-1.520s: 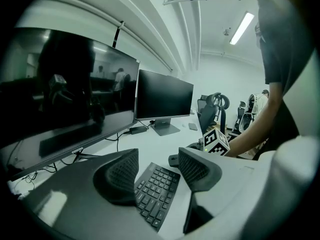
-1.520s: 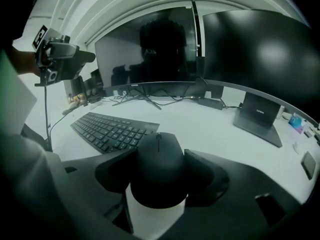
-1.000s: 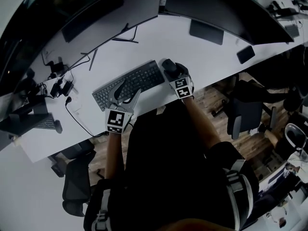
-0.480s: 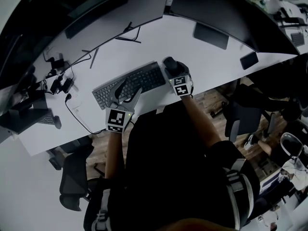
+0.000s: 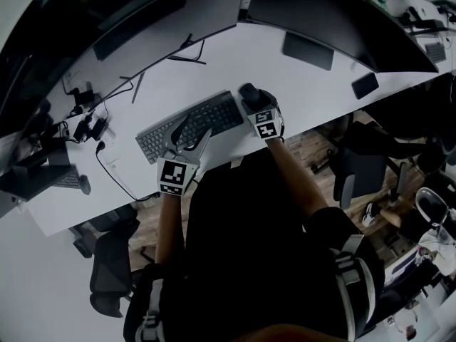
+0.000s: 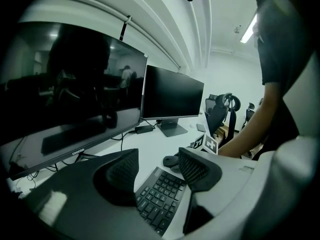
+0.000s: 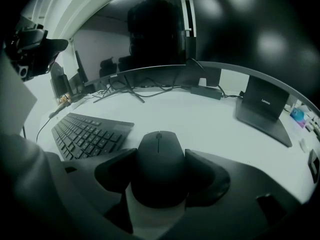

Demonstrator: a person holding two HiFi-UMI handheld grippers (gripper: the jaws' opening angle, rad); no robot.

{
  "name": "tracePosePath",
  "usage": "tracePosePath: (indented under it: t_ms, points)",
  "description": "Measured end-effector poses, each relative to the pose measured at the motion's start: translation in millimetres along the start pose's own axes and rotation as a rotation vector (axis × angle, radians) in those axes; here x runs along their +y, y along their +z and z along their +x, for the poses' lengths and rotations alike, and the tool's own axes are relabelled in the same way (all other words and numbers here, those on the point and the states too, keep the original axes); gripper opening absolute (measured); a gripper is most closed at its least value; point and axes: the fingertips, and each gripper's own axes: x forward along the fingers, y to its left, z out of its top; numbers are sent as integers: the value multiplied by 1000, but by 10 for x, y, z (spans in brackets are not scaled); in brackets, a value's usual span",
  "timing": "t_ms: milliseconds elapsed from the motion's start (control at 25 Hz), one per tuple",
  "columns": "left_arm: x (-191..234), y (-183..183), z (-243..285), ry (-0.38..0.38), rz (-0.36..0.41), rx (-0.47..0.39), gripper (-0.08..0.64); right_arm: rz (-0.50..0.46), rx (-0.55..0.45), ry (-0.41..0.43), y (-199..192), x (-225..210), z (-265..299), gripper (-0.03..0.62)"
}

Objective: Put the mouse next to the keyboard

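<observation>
A black mouse (image 7: pixel 159 149) rests on the white desk (image 5: pixel 235 55), just off the right end of the black keyboard (image 5: pixel 192 123). My right gripper (image 7: pixel 160 176) is shut on the mouse, one pad against each side. In the head view the mouse (image 5: pixel 249 92) pokes out ahead of the right gripper (image 5: pixel 251 102). My left gripper (image 5: pixel 187 130) hovers over the keyboard's near edge, open and holding nothing. In the left gripper view the keyboard (image 6: pixel 160 199) and the mouse (image 6: pixel 171 160) show between the left gripper's (image 6: pixel 157 166) spread jaws.
Two large monitors (image 5: pixel 164 6) stand along the back of the desk, one on a flat base (image 5: pixel 308 50). Cables and chargers (image 5: pixel 89 123) lie at the left. A dark phone-like slab (image 5: pixel 365 85) is at the right. Office chairs (image 5: pixel 363 169) stand by the desk's near edge.
The head camera shifts slightly. Both grippers and the mouse keep their places on the desk.
</observation>
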Motion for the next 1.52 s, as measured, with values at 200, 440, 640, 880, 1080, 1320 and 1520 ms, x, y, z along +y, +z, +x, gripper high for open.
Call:
tracePosePath:
  t_ms: [200,440,640,880,1080,1320,1520]
  points:
    - [-46,-6,-104,-3,13,-16,247,10,15,24,-23,-5,-35,331]
    - [-24,-101,-314,3,14,-33,247,-16,-15,-15,-5,-41,-237,341]
    - [-12,-209,-489,-10,16,-38,242,-49,-7,-47,-181,89,-436,344]
    - [-44,-288,-619,-50,44,-61,229,-32,-21,-91,-304,242,-689,327]
    - [-62,-362,-742,-80,63,-73,187,4,-56,-156,-331,337,-908,252]
    - [-106,-371,-881,-112,70,-107,173,16,-140,-180,-271,564,-1169,117]
    - [-107,-427,-981,-128,75,-119,141,26,-247,-187,-25,774,-1398,29]
